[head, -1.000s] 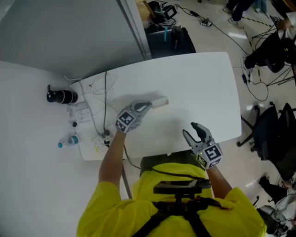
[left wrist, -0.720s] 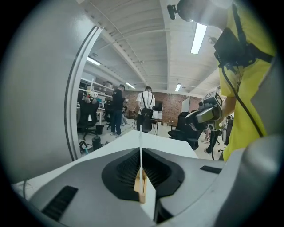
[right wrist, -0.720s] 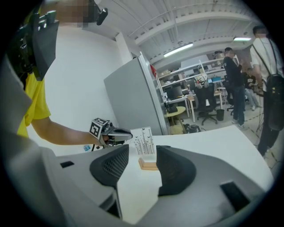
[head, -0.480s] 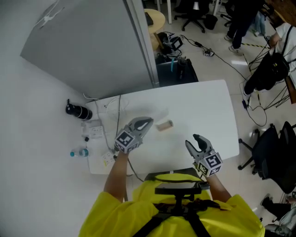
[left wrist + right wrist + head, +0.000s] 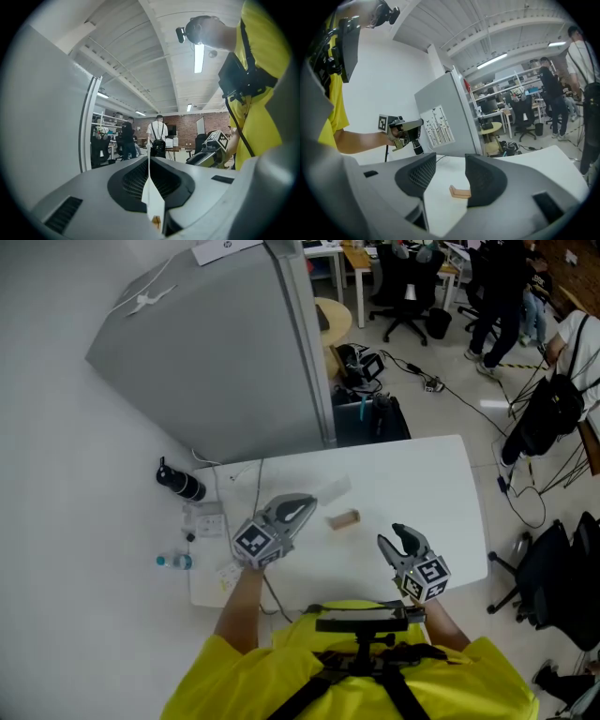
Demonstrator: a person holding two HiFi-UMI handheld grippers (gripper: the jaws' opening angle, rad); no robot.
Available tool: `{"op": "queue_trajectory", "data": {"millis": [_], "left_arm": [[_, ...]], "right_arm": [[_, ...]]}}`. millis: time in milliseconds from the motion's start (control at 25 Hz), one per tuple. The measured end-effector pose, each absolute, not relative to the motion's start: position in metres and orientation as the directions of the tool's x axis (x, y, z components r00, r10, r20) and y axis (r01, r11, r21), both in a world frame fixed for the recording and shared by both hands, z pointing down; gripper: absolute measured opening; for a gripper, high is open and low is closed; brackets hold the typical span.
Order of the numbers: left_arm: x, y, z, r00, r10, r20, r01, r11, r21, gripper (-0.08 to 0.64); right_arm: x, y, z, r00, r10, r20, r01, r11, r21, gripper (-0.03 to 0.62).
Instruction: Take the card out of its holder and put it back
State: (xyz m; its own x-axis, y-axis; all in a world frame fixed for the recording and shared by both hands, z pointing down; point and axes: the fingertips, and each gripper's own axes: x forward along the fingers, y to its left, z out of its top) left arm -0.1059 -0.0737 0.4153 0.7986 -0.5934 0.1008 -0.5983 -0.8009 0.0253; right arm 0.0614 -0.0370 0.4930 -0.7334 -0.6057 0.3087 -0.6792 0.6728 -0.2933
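Left: your left gripper [image 5: 298,509] is clenched on the card [image 5: 151,194], held edge-on above the table [image 5: 422,474]. Centre: the holder [image 5: 344,519] lies on the table. Right: your right gripper [image 5: 397,536] is released, its jaws apart and empty.

A lab office (brick back wall [image 5: 187,123]): swivel chairs [image 5: 553,563], trailing floor cables [image 5: 435,384].

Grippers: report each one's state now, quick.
Left gripper: shut on the card.
Right gripper: open, holding nothing.
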Motion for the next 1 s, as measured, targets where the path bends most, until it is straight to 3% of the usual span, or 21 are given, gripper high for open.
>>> {"op": "queue_trajectory", "data": {"millis": [600,720,800,1000], "left_arm": [[-0.105,-0.077,0.419,0.808,-0.585,0.062,-0.588,-0.807,0.051,0.005],[-0.103,-0.079,0.431,0.818,-0.570,0.080,-0.575,-0.816,0.064,0.005],[-0.101,-0.080,0.443,0.829,-0.551,0.095,-0.558,-0.826,0.081,0.005],[-0.096,-0.086,0.489,0.852,-0.508,0.129,-0.522,-0.842,0.136,0.005]], "right_arm": [[0.061,-0.042,0.502,-0.729,-0.602,0.325,-0.684,0.660,-0.311,0.201],[0.063,-0.040,0.507,-0.722,-0.604,0.338,-0.692,0.650,-0.316,0.199],[0.066,-0.040,0.511,-0.715,-0.608,0.345,-0.699,0.641,-0.319,0.158],[0.071,-0.035,0.526,-0.703,-0.604,0.376,-0.711,0.624,-0.326,0.158]]}}
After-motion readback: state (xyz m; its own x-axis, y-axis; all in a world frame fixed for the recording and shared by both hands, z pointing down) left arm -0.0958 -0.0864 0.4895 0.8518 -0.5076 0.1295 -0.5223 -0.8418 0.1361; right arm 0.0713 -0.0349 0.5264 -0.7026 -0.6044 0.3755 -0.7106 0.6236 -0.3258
